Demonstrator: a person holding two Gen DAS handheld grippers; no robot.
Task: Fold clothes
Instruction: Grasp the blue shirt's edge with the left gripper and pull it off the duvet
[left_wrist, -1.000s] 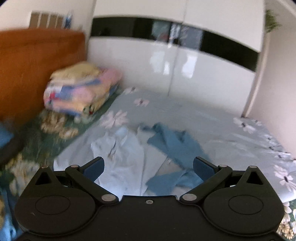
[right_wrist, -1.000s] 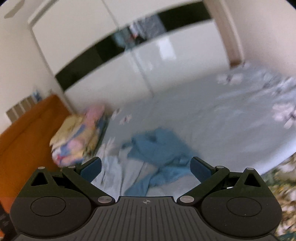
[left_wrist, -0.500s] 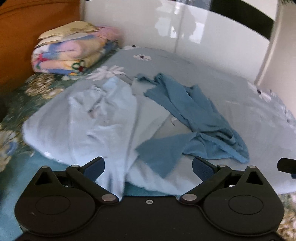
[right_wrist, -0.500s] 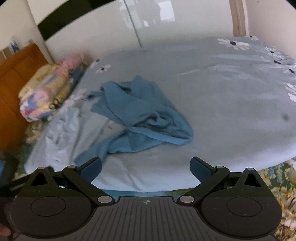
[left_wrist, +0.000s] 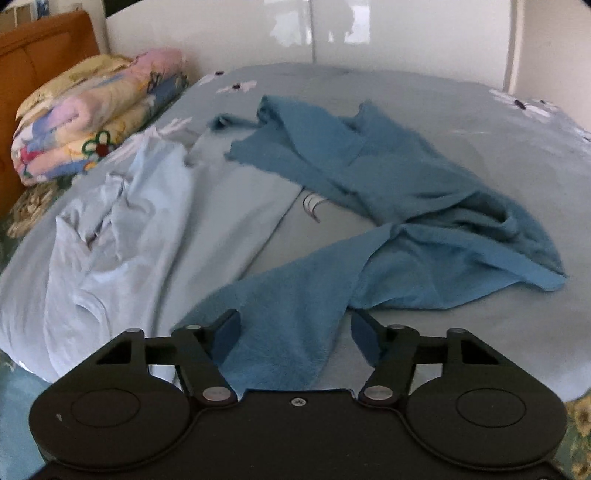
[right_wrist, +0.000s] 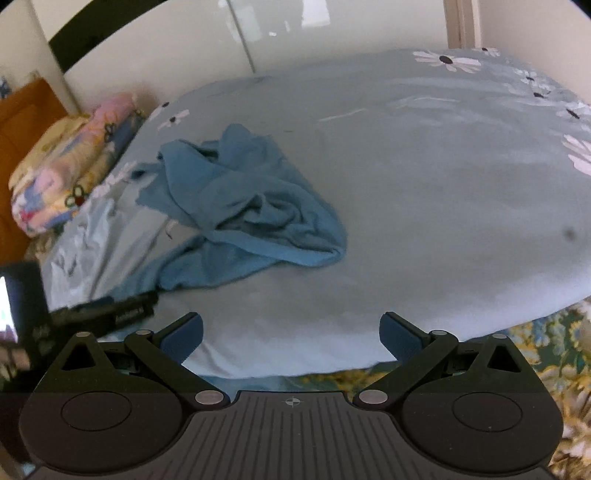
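Left gripper (left_wrist: 293, 336) low over the near edge of the bed, jaws spread, with the near end of a crumpled teal-blue knit garment (left_wrist: 388, 206) lying between the blue fingertip pads (left_wrist: 226, 334); the cloth is not pinched. The garment sprawls across the pale blue flower-print bedspread (left_wrist: 461, 122), one long strip trailing toward the left gripper, the bulk bunched farther back and to the right. Beside it on the left, partly under its far edge, lies a rumpled pale blue shirt (left_wrist: 122, 229). A folded pastel floral quilt (left_wrist: 92, 118) is stacked at the far left against the orange-brown wooden headboard (left_wrist: 44, 55). Right gripper (right_wrist: 291, 336) hovers at the bed's front edge, jaws wide apart, holding nothing; the teal garment (right_wrist: 251, 206) sits ahead and left of it. Glossy white wardrobe doors (right_wrist: 332, 33) behind.
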